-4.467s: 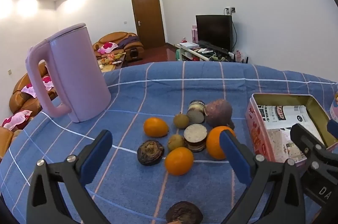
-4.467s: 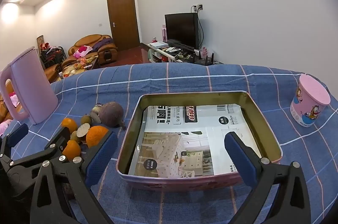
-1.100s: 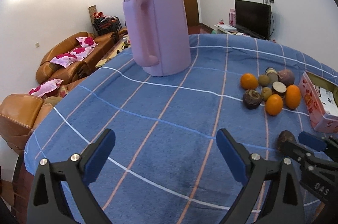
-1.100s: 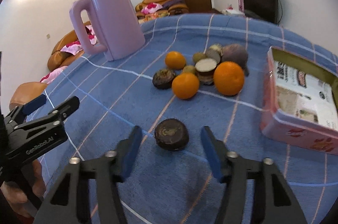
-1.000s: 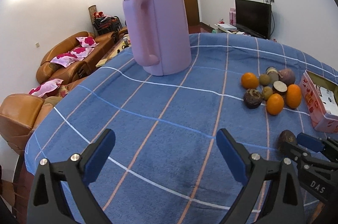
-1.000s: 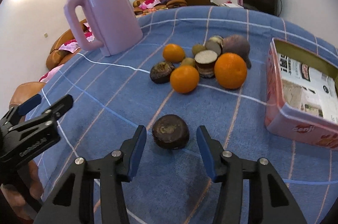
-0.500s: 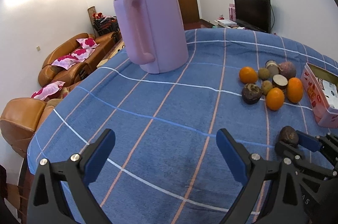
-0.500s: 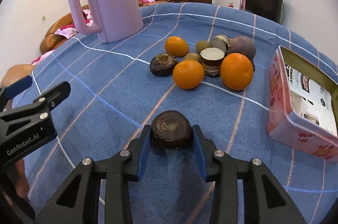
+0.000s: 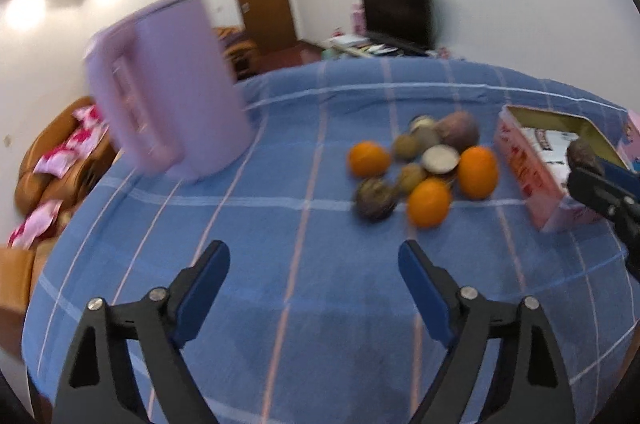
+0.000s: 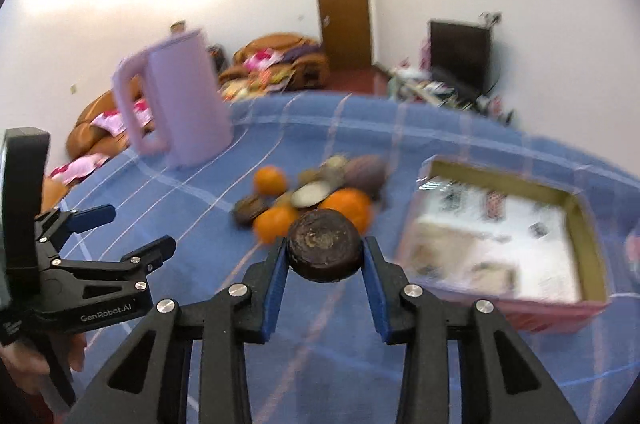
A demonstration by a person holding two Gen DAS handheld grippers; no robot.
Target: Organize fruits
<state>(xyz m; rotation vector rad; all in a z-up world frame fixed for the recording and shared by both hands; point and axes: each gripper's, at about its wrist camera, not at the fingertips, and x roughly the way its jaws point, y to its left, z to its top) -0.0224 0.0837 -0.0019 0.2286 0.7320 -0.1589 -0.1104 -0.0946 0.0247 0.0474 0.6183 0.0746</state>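
My right gripper point(image 10: 324, 250) is shut on a dark brown, flat-round fruit point(image 10: 325, 240) and holds it above the blue checked cloth, in front of the fruit pile. The same fruit point(image 9: 582, 154) shows at the right edge of the left wrist view, level with the pink tin box point(image 9: 528, 168). The pile holds three oranges point(image 9: 430, 202), another dark fruit point(image 9: 374, 200) and several brown and purple pieces. My left gripper point(image 9: 312, 256) hovers over bare cloth short of the pile. Its jaws are closing with nothing between them.
A tall lilac kettle point(image 9: 168, 96) stands at the back left of the table. The open tin point(image 10: 500, 300), lined with printed paper, lies right of the pile. A pink cup point(image 9: 630, 132) peeks out behind it. Sofas and a TV stand beyond the table.
The right gripper shut on the dark fruit and lifted it off the cloth toward the tin. The left gripper swung right toward the pile, and its jaws narrowed.
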